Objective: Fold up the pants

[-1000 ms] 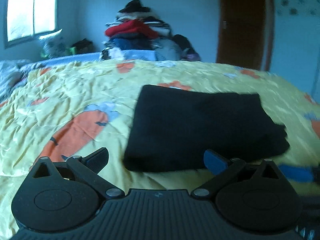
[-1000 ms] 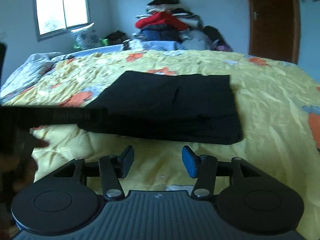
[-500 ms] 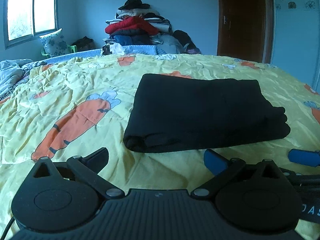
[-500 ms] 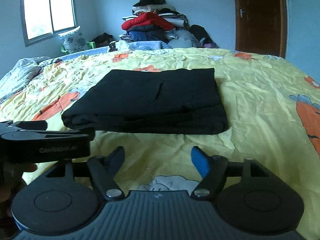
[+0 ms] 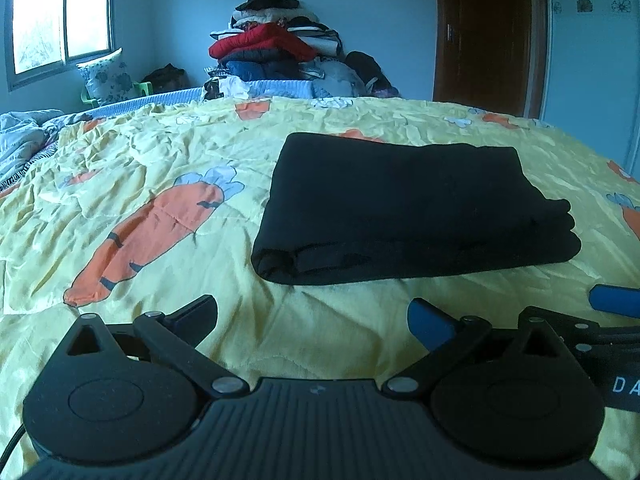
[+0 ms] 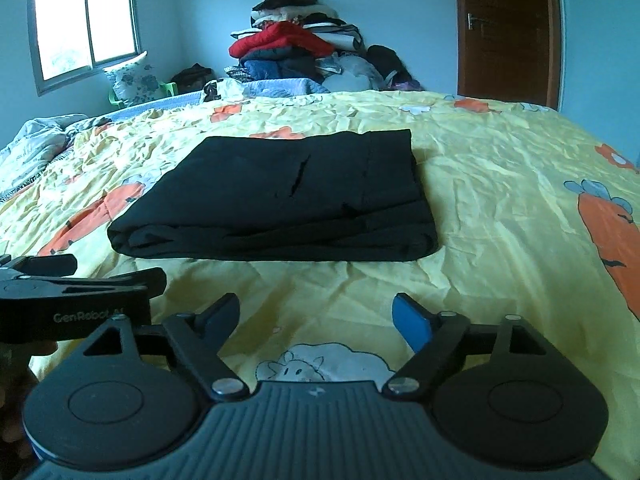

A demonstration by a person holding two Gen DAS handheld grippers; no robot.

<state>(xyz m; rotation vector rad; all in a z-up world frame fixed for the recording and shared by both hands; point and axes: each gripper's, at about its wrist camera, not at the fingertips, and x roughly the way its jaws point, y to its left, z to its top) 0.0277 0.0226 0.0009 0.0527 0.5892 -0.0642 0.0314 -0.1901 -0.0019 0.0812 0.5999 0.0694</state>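
A: Where are the pants (image 5: 404, 208) right now?

B: Lying on the yellow bedspread (image 5: 168, 168), folded into a thick black rectangle with several layers stacked at the near edge. Nothing touches them. In the right wrist view the same bundle (image 6: 280, 200) sits a little left of centre, with a short dark slit showing on its top face.

A: And the left gripper (image 5: 312, 316)?

B: Its jaws stand wide apart with only bedspread between them. It hangs over the bed just short of the near folded edge, clear of the cloth.

A: The right gripper (image 6: 316, 316)?

B: Also spread wide, and its jaws have just been opening. Nothing sits between them, only the yellow cover and a small white sheep print (image 6: 320, 364) below. It too is near the bundle's front edge without touching it.

A: Can each gripper see the other?

B: Yes. The left one shows as a black bar at the left edge of the right wrist view, and a blue fingertip of the right one pokes in at the right edge of the left wrist view.

A: What else is around?

B: A large orange carrot print (image 5: 152, 236) to the left of the pants, a tall heap of clothes (image 5: 280, 52) beyond the bed, a window (image 5: 60, 20) on the left and a brown door (image 5: 488, 32) on the right.
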